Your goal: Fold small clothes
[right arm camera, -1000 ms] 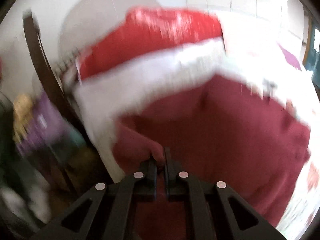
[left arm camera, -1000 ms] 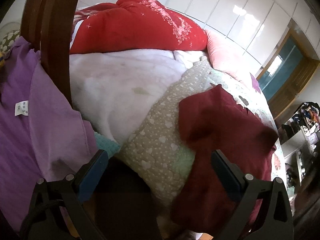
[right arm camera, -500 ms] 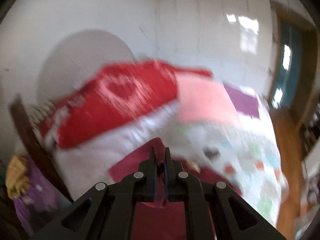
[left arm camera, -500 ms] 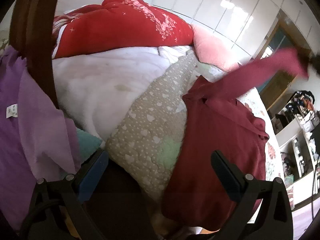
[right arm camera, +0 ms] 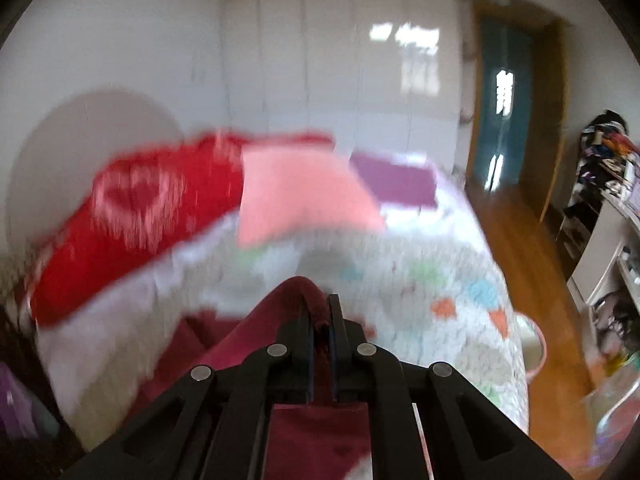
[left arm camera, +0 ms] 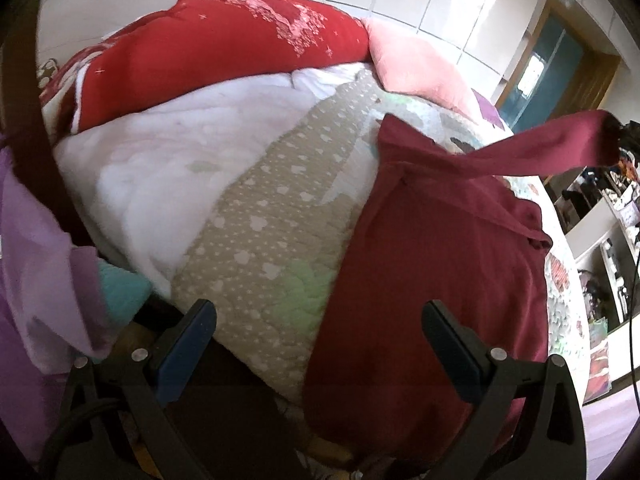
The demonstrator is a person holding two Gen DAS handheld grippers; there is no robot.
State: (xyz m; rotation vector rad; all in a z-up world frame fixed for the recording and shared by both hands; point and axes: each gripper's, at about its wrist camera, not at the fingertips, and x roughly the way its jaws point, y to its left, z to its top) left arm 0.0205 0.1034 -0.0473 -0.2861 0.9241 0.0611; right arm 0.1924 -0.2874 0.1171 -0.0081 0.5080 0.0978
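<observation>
- Right hand-held gripper (right arm camera: 320,320) clenched on the maroon garment's (left arm camera: 432,280) sleeve, lifted rightward above the bed (left arm camera: 256,216).
- Left hand-held gripper (left arm camera: 320,336) released, empty.
- Red quilt (left arm camera: 224,44), pink pillow (left arm camera: 416,64) far; purple cloth (left arm camera: 36,248) left.

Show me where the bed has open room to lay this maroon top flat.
Free: the heart-print quilt between the white blanket and the maroon top. Crowded: the head end under the red duvet and pink pillow, and the purple garment at the near left. Right tongs grip the sleeve; left tongs are open.
</observation>
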